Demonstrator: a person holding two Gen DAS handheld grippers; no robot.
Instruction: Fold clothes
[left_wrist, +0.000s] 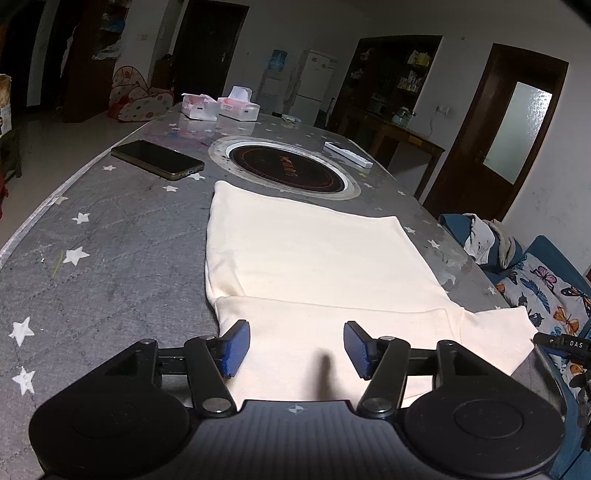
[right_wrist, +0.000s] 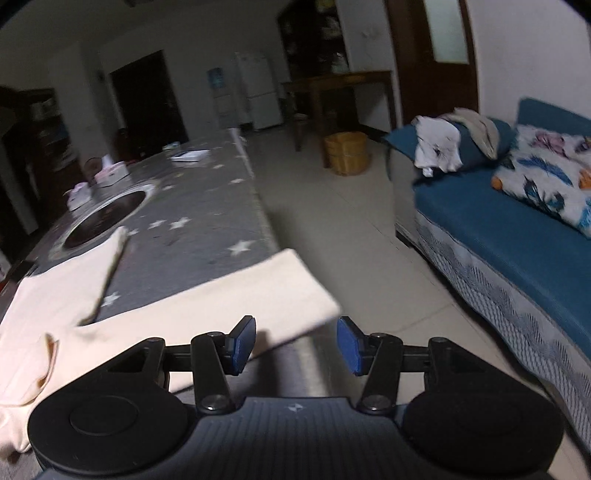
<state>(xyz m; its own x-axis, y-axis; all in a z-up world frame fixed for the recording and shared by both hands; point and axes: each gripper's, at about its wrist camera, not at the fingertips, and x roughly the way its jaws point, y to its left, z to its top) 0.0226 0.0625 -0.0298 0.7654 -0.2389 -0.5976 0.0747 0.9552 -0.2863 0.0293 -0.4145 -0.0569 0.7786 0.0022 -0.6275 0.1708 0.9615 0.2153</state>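
A cream shirt lies flat on the grey star-patterned table, with one sleeve folded across its near part. My left gripper is open and empty, hovering just above the folded near edge. In the right wrist view the shirt's other sleeve stretches out to the table's right edge. My right gripper is open and empty, just off the sleeve's end at the table edge. Its tip shows at the right edge of the left wrist view.
A phone, a round built-in cooktop, two tissue boxes and a white remote lie on the table beyond the shirt. A blue sofa with a butterfly cushion and loose clothes stands to the right.
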